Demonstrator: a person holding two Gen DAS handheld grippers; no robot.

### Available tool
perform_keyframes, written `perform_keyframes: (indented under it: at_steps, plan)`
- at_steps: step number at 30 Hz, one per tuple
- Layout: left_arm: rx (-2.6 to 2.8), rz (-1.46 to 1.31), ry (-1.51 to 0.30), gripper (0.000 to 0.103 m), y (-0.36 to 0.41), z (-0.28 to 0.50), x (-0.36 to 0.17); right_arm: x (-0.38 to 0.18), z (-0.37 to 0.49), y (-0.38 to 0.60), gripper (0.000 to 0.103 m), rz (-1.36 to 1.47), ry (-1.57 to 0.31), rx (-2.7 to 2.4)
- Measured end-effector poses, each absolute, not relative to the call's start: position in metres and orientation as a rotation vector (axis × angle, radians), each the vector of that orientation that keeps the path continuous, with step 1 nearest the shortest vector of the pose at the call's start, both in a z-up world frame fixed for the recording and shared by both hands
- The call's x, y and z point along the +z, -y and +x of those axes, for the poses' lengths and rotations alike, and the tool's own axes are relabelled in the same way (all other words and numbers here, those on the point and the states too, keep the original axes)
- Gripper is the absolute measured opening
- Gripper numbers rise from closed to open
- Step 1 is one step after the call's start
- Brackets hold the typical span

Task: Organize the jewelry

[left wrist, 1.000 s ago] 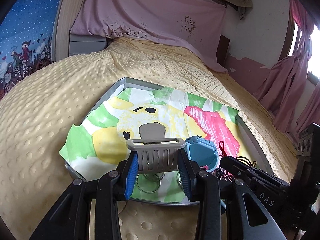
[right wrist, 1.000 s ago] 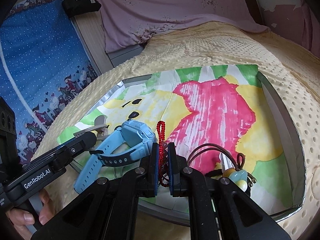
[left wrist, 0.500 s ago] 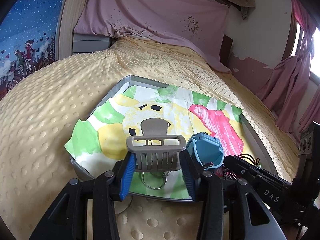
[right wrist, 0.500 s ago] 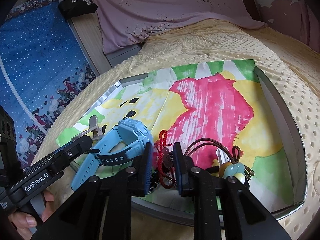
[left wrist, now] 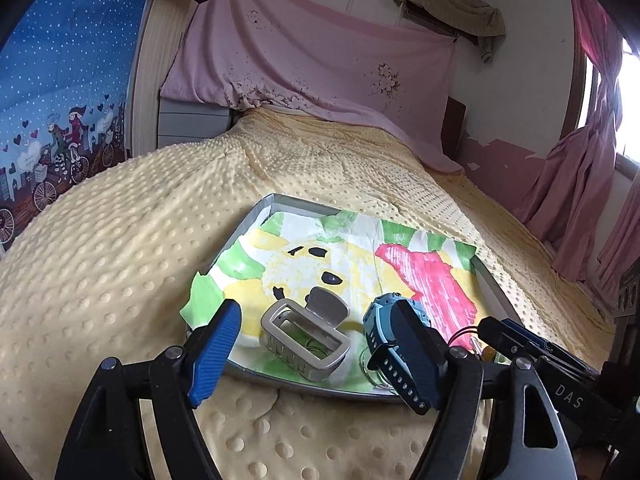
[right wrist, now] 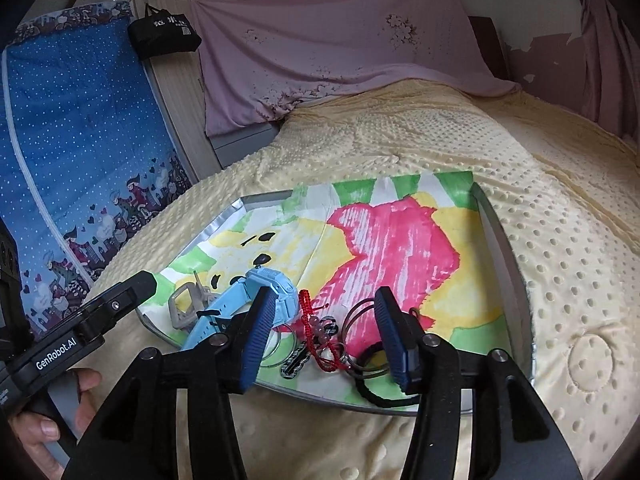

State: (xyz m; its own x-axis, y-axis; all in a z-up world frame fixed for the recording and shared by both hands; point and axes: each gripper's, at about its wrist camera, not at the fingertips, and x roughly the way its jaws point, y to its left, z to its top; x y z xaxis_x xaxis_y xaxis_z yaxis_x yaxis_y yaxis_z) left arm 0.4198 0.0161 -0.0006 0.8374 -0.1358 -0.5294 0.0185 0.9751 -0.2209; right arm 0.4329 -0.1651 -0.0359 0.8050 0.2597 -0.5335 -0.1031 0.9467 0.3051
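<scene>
From my left wrist camera, my left gripper (left wrist: 314, 354) stands wide open, its blue-padded fingers (left wrist: 214, 346) spread apart and holding nothing. The grey hair claw clip (left wrist: 306, 336) lies on its side between them, just beyond the tips, on the painted paper (left wrist: 360, 264) that lines the grey tray (left wrist: 280, 202). The tray sits on the bed's yellow dotted blanket (left wrist: 120, 260). The blue smartwatch (left wrist: 390, 320) lies to the right of the clip, partly behind my right-hand finger.

From my right wrist camera, my right gripper (right wrist: 326, 338) is open too, gripping nothing. The red braided cord bracelet (right wrist: 320, 336) lies on the paper between the fingers (right wrist: 258, 336), near the tray's near edge, tangled with some pale beads and metal rings (right wrist: 360, 336). A black hair tie (right wrist: 376, 388) lies at the near right, partly behind the right finger. The smartwatch lies left of the cord, with the clip further left.
</scene>
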Motion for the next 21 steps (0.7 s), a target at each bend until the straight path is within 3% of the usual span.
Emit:
perform_keyframes:
  at_steps: [11, 14, 21]
  plan:
    - [-0.067, -0.161, -0.447, 0.102, -0.009, 0.37, 0.041, 0.016, 0.376, 0.188, 0.08, 0.231, -0.447, 0.137]
    - [-0.06, -0.142, -0.411, 0.103, -0.006, 0.352, 0.051, 0.028, 0.355, 0.19, 0.089, 0.206, -0.407, 0.127]
    - [-0.05, -0.14, -0.354, 0.103, -0.005, 0.308, 0.068, 0.046, 0.303, 0.194, 0.096, 0.175, -0.354, 0.112]
